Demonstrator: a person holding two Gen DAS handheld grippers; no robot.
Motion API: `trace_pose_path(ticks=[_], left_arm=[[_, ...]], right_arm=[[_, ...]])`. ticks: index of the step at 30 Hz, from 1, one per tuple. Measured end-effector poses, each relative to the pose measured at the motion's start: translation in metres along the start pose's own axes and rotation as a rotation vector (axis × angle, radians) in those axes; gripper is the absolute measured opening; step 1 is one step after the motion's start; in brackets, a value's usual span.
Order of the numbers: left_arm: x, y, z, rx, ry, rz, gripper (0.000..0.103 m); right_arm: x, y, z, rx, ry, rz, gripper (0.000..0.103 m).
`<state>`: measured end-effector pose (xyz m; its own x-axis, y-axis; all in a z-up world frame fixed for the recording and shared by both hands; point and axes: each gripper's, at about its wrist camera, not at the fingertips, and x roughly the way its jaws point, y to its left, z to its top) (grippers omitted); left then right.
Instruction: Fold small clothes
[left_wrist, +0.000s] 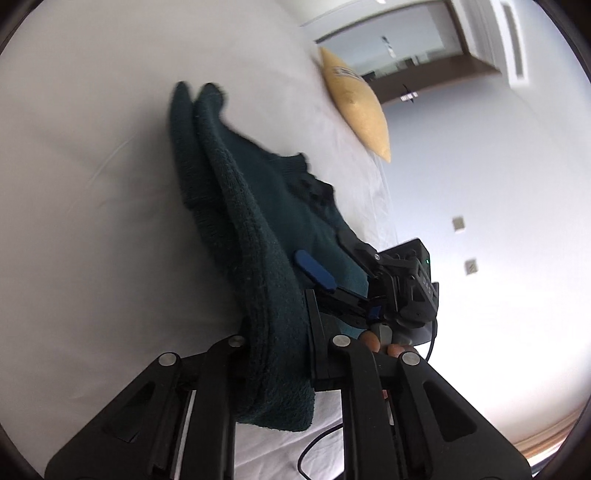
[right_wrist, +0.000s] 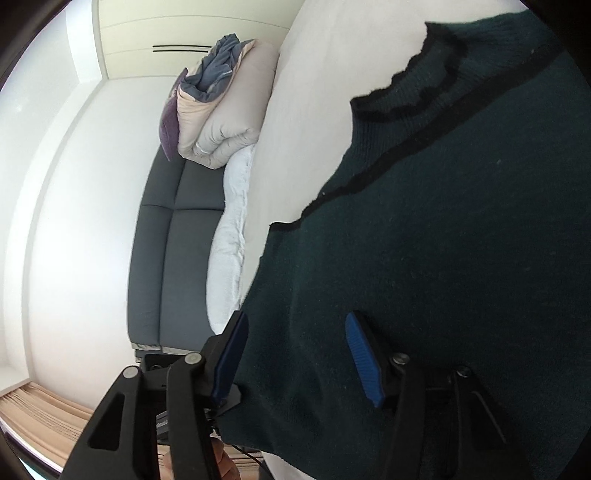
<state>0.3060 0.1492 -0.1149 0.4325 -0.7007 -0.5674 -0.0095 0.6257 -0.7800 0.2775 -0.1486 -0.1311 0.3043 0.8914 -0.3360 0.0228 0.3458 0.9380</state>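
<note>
Dark teal knitted sweater (left_wrist: 258, 236) with black trim here, soft and fuzzy, lying across the white bed sheet. From the right wrist view the sweater (right_wrist: 424, 258) spreads wide, black-edged collar crumpled at the top, a black stripe running diagonally below it. One thick doubled edge is lifted off the sheet, bunched into a fold, its far end tapering away.

The dark green sweater (left_wrist: 258, 236) is showing a fuzzy, matt knit with ribbed black trim. The sheet (left_wrist: 92, 184) under it is looking like smooth white cloth, faintly creased. The left gripper (left_wrist: 275, 369) is showing matt black plastic with dull metal pins; the right gripper (right_wrist: 299, 358) is wearing ribbed blue pads (right_wrist: 364, 362). The yellow pillow (left_wrist: 358, 107) is looking like soft, matt fabric.
</note>
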Motion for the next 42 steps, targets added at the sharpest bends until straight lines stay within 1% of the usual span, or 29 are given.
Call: trace_pose_path(ticks=[3, 5, 7, 10, 12, 14, 16, 17, 19, 20, 21, 23, 25, 28, 29, 30, 32, 33, 34, 35, 37, 38, 39, 40, 42], left_arm=[[0.021, -0.051, 0.000, 0.129, 0.018, 0.040, 0.012], [0.046, -0.080, -0.005, 0.209, 0.046, 0.072, 0.012], [0.075, -0.100, -0.011, 0.266, 0.080, 0.103, 0.012], [0.118, -0.111, -0.023, 0.318, 0.114, 0.154, 0.012], [0.141, -0.113, -0.032, 0.350, 0.137, 0.194, 0.012], [0.161, -0.112, -0.042, 0.385, 0.159, 0.251, 0.012], [0.173, -0.114, -0.048, 0.414, 0.154, 0.284, 0.014], [0.175, -0.117, -0.051, 0.436, 0.148, 0.294, 0.018], [0.175, -0.127, -0.057, 0.479, 0.145, 0.291, 0.031], [0.173, -0.132, -0.060, 0.498, 0.154, 0.270, 0.055], [0.170, -0.136, -0.063, 0.514, 0.159, 0.249, 0.072], [0.162, -0.148, -0.076, 0.556, 0.156, 0.232, 0.073], [0.150, -0.151, -0.081, 0.582, 0.153, 0.200, 0.073], [0.117, -0.139, -0.077, 0.555, 0.095, 0.161, 0.073], [0.111, -0.134, -0.071, 0.540, 0.080, 0.157, 0.073], [0.106, -0.131, -0.079, 0.526, 0.070, 0.169, 0.073], [0.103, -0.122, -0.073, 0.485, 0.069, 0.169, 0.073], [0.101, -0.117, -0.071, 0.470, 0.064, 0.165, 0.073], [0.098, -0.112, -0.068, 0.457, 0.053, 0.164, 0.073], [0.095, -0.108, -0.066, 0.450, 0.046, 0.162, 0.073], [0.086, -0.104, -0.060, 0.439, 0.012, 0.147, 0.073], [0.086, -0.103, -0.054, 0.433, 0.000, 0.143, 0.073], [0.083, -0.100, -0.050, 0.423, -0.013, 0.136, 0.073], [0.081, -0.099, -0.047, 0.414, -0.023, 0.132, 0.073], [0.087, -0.093, -0.034, 0.400, -0.041, 0.146, 0.073]], right_arm=[[-0.020, -0.002, 0.007, 0.019, -0.016, 0.076, 0.068], [-0.035, -0.003, 0.012, 0.027, -0.035, 0.128, 0.073], [-0.052, -0.007, 0.018, 0.032, -0.055, 0.163, 0.081], [-0.072, -0.017, 0.025, 0.047, -0.068, 0.175, 0.082], [-0.083, -0.025, 0.027, 0.061, -0.089, 0.161, 0.082], [-0.093, -0.032, 0.029, 0.068, -0.105, 0.154, 0.081], [-0.096, -0.032, 0.029, 0.060, -0.106, 0.123, 0.079], [-0.098, -0.030, 0.030, 0.045, -0.102, 0.096, 0.078], [-0.098, -0.025, 0.033, 0.021, -0.091, 0.041, 0.075], [-0.098, -0.023, 0.036, 0.014, -0.082, 0.014, 0.074], [-0.098, -0.022, 0.038, 0.009, -0.079, -0.009, 0.071], [-0.096, -0.018, 0.042, 0.001, -0.078, -0.049, 0.069], [-0.093, -0.017, 0.045, -0.008, -0.070, -0.083, 0.066], [-0.083, -0.015, 0.049, -0.022, -0.038, -0.127, 0.065], [-0.078, -0.013, 0.052, -0.033, -0.026, -0.149, 0.064], [-0.072, -0.009, 0.054, -0.048, -0.013, -0.177, 0.061], [-0.065, -0.006, 0.054, -0.082, 0.016, -0.225, 0.055], [-0.061, -0.005, 0.055, -0.099, 0.027, -0.245, 0.048], [-0.058, -0.003, 0.056, -0.111, 0.032, -0.261, 0.044], [-0.057, -0.004, 0.056, -0.119, 0.033, -0.270, 0.042], [-0.060, -0.007, 0.055, -0.128, 0.025, -0.284, 0.032], [-0.063, -0.009, 0.053, -0.130, 0.023, -0.291, 0.028], [-0.065, -0.010, 0.053, -0.134, 0.021, -0.300, 0.021], [-0.068, -0.011, 0.052, -0.143, 0.016, -0.319, 0.017], [-0.075, -0.008, 0.047, -0.162, 0.003, -0.338, 0.016]])
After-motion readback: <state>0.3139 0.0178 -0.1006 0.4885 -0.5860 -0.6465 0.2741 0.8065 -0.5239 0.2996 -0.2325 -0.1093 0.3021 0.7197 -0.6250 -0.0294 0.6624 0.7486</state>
